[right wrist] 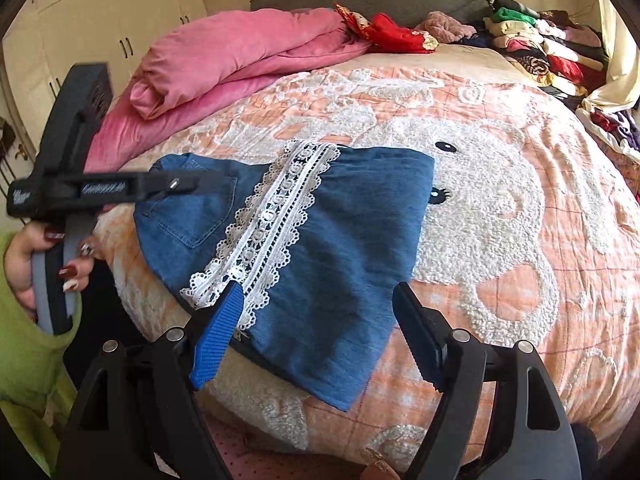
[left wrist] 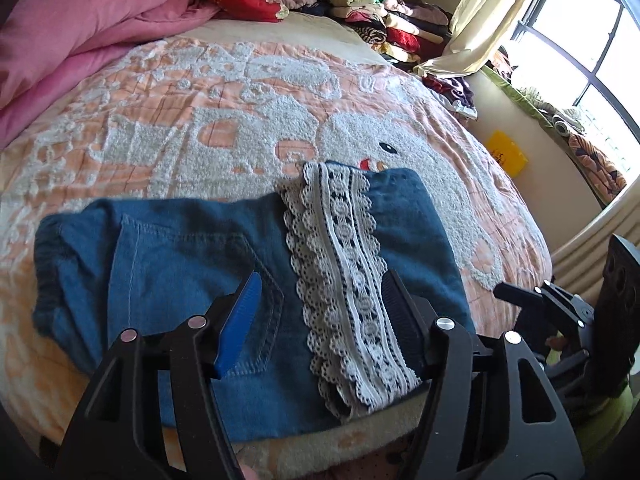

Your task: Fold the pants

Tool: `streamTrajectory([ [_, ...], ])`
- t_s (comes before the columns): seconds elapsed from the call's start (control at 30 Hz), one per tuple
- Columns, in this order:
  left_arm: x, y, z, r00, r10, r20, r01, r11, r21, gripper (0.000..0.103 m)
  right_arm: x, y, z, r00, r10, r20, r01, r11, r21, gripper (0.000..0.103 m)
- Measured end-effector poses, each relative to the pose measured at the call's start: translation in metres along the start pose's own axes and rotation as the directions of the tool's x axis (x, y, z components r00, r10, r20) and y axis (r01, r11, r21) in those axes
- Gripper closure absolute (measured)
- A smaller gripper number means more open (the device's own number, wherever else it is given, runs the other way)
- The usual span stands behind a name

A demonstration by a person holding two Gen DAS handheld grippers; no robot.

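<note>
Blue denim pants with a white lace band lie folded into a compact bundle on the bed near its front edge. They also show in the right wrist view, with the lace band running diagonally. My left gripper is open and empty, hovering just above the bundle over the back pocket and the lace. My right gripper is open and empty above the bundle's near corner. The left gripper's body shows at the left, held by a hand.
The bed has a peach blanket with a white fuzzy animal pattern. A pink quilt is heaped at the far left. Stacks of folded clothes stand at the far right. A window and a yellow item are beyond the bed's right side.
</note>
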State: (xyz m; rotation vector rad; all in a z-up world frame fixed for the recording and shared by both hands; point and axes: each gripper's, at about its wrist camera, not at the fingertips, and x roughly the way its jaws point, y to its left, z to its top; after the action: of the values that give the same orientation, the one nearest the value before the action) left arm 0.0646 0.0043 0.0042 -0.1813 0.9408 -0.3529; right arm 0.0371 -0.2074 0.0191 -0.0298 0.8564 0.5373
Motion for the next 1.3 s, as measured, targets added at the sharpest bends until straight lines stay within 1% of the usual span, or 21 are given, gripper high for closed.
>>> streamTrajectory([
  [0.13, 0.002, 0.002, -0.016, 0.999, -0.027, -0.033, 0.026, 0.999, -0.034, 0.049, 0.002, -0.002, -0.002, 1.0, 0.0, -0.003, 0.0, 1.0, 0.005, 0.027],
  [0.2, 0.006, 0.001, -0.027, 0.996, -0.067, -0.067, 0.063, 0.997, -0.053, 0.05, 0.003, -0.002, -0.003, 1.0, 0.003, -0.008, -0.003, 1.0, 0.008, 0.027],
  [0.23, 0.009, -0.002, -0.033, 0.993, -0.076, -0.091, 0.071, 0.996, -0.05, 0.051, 0.004, -0.002, -0.003, 1.0, 0.003, -0.009, -0.003, 1.0, 0.009, 0.027],
  [0.27, 0.012, -0.004, -0.037, 0.992, -0.076, -0.104, 0.072, 0.997, -0.041, 0.054, 0.004, -0.002, -0.003, 1.0, 0.004, -0.01, -0.003, 1.0, 0.009, 0.027],
  [0.37, 0.02, -0.006, -0.047, 0.988, -0.064, -0.141, 0.058, 0.997, -0.049, 0.054, 0.003, -0.003, -0.004, 1.0, 0.002, -0.009, -0.002, 1.0, 0.007, 0.027],
  [0.47, 0.028, -0.004, -0.053, 0.987, -0.038, -0.154, 0.027, 0.997, -0.073, 0.054, 0.003, -0.005, -0.005, 1.0, 0.004, -0.008, -0.004, 1.0, 0.011, 0.027],
  [0.5, 0.03, -0.004, -0.054, 0.987, -0.042, -0.156, 0.03, 0.996, -0.081, 0.055, 0.004, -0.005, -0.005, 1.0, 0.003, -0.01, -0.002, 1.0, 0.014, 0.027],
  [0.53, 0.033, -0.006, -0.056, 0.986, -0.047, -0.16, 0.034, 0.996, -0.082, 0.057, 0.004, -0.006, -0.006, 1.0, 0.004, -0.012, -0.003, 1.0, 0.015, 0.027],
  [0.57, 0.035, -0.009, -0.057, 0.986, -0.046, -0.162, 0.035, 0.997, -0.071, 0.074, 0.005, -0.006, -0.006, 1.0, 0.004, -0.015, -0.004, 1.0, 0.016, 0.027],
  [0.6, 0.037, -0.011, -0.058, 0.985, -0.047, -0.165, 0.037, 0.997, -0.064, 0.088, 0.007, -0.006, -0.007, 1.0, 0.001, -0.019, -0.001, 1.0, 0.017, 0.027],
  [0.63, 0.039, -0.012, -0.059, 0.985, -0.044, -0.166, 0.035, 0.998, -0.06, 0.089, 0.009, -0.006, -0.008, 1.0, 0.001, -0.024, 0.0, 1.0, 0.016, 0.027],
  [0.7, 0.038, -0.013, -0.061, 0.986, -0.033, -0.162, 0.026, 0.999, -0.047, 0.094, 0.013, -0.005, -0.009, 0.999, 0.004, -0.042, -0.004, 1.0, 0.014, 0.027],
  [0.77, 0.032, -0.012, -0.061, 0.987, -0.034, -0.156, 0.028, 0.999, -0.039, 0.096, 0.015, -0.001, -0.007, 0.999, 0.01, -0.051, -0.01, 1.0, -0.002, 0.028],
  [0.8, 0.028, -0.012, -0.061, 0.988, -0.024, -0.152, 0.019, 0.999, -0.031, 0.096, 0.014, 0.001, -0.006, 0.999, 0.014, -0.046, -0.015, 1.0, -0.012, 0.03],
  [0.87, 0.021, -0.014, -0.063, 0.99, 0.006, -0.144, -0.006, 1.0, 0.001, 0.096, 0.012, 0.007, -0.001, 0.999, 0.025, -0.032, -0.027, 0.999, -0.042, 0.03],
  [0.93, 0.021, -0.017, -0.065, 0.989, 0.02, -0.144, -0.018, 1.0, 0.018, 0.096, 0.015, 0.016, 0.003, 0.999, 0.026, -0.03, -0.029, 0.997, -0.075, 0.03],
  [1.07, 0.026, -0.017, -0.066, 0.988, 0.043, -0.146, -0.038, 0.999, 0.039, 0.095, 0.032, 0.022, -0.001, 0.997, 0.0, -0.073, -0.008, 0.994, -0.11, 0.03],
  [1.13, 0.026, -0.018, -0.066, 0.988, 0.051, -0.143, -0.044, 0.998, 0.049, 0.095, 0.044, 0.017, -0.007, 0.993, -0.02, -0.118, 0.008, 0.995, -0.103, 0.032],
  [1.2, 0.026, -0.019, -0.066, 0.988, 0.053, -0.142, -0.046, 0.998, 0.053, 0.094, 0.051, 0.011, -0.013, 0.987, -0.037, -0.154, 0.023, 0.996, -0.089, 0.037],
  [1.3, 0.027, -0.019, -0.067, 0.988, 0.052, -0.143, -0.045, 0.998, 0.051, 0.091, 0.055, 0.005, -0.016, 0.986, -0.039, -0.163, 0.026, 0.997, -0.079, 0.038],
])
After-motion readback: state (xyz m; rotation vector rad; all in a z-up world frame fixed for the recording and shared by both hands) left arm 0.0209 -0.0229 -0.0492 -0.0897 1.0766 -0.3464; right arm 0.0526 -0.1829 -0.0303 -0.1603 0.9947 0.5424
